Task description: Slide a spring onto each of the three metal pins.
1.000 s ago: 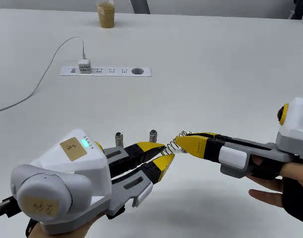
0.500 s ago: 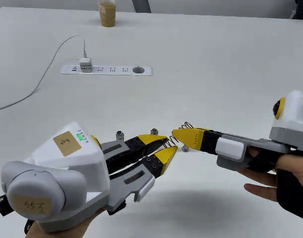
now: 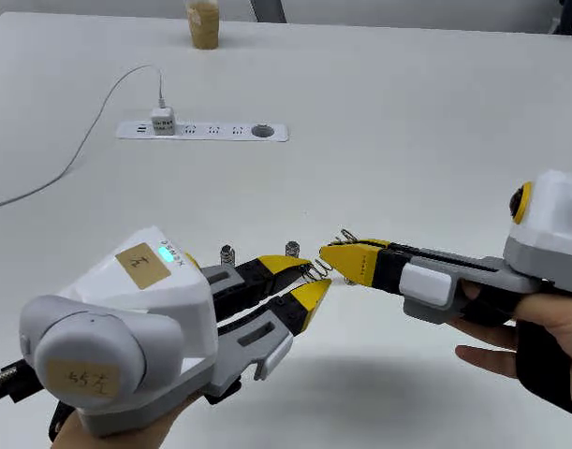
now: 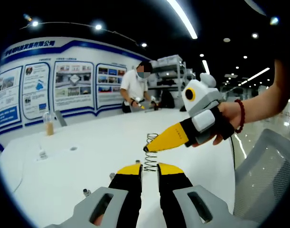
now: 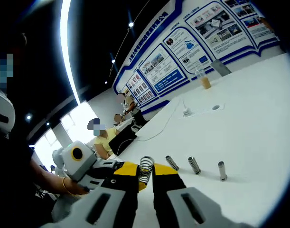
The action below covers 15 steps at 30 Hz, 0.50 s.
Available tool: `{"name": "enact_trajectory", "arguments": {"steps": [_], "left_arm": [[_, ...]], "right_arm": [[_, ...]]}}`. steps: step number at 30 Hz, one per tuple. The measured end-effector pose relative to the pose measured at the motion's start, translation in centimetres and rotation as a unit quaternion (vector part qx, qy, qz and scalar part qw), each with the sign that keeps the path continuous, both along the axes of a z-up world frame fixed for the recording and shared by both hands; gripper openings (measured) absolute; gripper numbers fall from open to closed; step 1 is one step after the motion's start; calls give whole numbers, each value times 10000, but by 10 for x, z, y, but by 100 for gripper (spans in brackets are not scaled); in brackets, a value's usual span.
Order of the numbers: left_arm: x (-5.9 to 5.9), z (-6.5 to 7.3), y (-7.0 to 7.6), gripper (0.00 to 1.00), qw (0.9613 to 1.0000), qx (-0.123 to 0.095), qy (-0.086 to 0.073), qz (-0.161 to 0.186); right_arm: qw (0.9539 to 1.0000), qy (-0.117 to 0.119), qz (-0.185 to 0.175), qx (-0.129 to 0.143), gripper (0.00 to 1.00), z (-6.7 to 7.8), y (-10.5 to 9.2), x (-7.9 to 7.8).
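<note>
1. Against the head view of 1.0 s ago, the right gripper (image 3: 330,256) has come slightly leftward, and the gap to the left gripper (image 3: 304,279) is narrower. The spring (image 3: 319,269) is still bridged between the two sets of tips.
2. The first loaded pin (image 3: 227,253) and the second loaded pin (image 3: 291,248) are unchanged in place on the white table (image 3: 407,140), each upright and wearing its coil.
3. Right gripper: the jaws are pressed onto the spring. In the right gripper view the coil rises from between the yellow tips.
4. Left gripper: the jaws are drawn in to a narrow gap. In the left gripper view the spring's near end sits between the tips, seemingly nipped.
5. Location: the spring is held clear of the table, just beside the loaded pins and over none of them.
6. Orientation: in the head view the long axis runs diagonally, from the left gripper's tips up and right through the right gripper's tips, with a loop showing beyond them. In the left gripper view it points forward in line with the jaws.
7. The bare pin (image 5: 222,170) stands upright beside the loaded pair in the right gripper view.
</note>
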<state>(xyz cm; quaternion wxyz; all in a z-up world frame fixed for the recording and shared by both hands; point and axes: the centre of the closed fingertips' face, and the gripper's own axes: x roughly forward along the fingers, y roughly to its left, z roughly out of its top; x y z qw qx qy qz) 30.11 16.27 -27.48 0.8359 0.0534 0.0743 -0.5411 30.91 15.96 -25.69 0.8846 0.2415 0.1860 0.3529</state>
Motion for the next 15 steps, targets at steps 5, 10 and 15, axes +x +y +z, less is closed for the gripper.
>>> {"name": "enact_trajectory", "arguments": {"steps": [5, 10, 15], "left_arm": [[2, -7, 4, 16, 9998, 192, 36, 78], [3, -15, 9, 21, 9991, 353, 127, 180], [5, -19, 16, 26, 9984, 459, 158, 278]], "right_arm": [[9997, -93, -121, -174, 11, 0, -6, 4], [9984, -217, -219, -481, 11, -1, -13, 7], [9956, -323, -303, -829, 11, -6, -22, 11]]}}
